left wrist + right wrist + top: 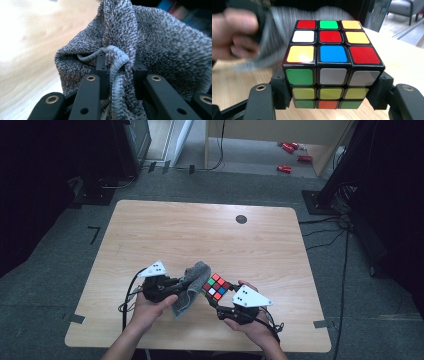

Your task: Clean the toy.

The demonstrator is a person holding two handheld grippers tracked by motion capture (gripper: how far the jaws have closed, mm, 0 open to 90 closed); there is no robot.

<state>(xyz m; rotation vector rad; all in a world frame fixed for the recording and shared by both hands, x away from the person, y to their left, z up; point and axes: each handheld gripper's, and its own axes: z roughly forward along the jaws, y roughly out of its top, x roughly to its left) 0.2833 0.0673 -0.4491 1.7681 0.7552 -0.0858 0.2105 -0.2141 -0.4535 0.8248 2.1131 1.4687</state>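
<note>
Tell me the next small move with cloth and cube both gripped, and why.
Probably bring the cloth across onto the cube and wipe its top face. The left gripper is shut on a bunched fold of cloth, the right gripper clamps the cube by its sides above the table, and the high view shows cloth and cube almost touching.

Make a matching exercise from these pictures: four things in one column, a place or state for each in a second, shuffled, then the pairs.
1. grey cloth
2. puzzle cube
3. table
4. red things

a. on the floor beyond the table
b. clamped in the right gripper
c. light wood, with a dark round spot
d. pinched at its hem by the left gripper

Pairs: 1-d, 2-b, 3-c, 4-a
</note>
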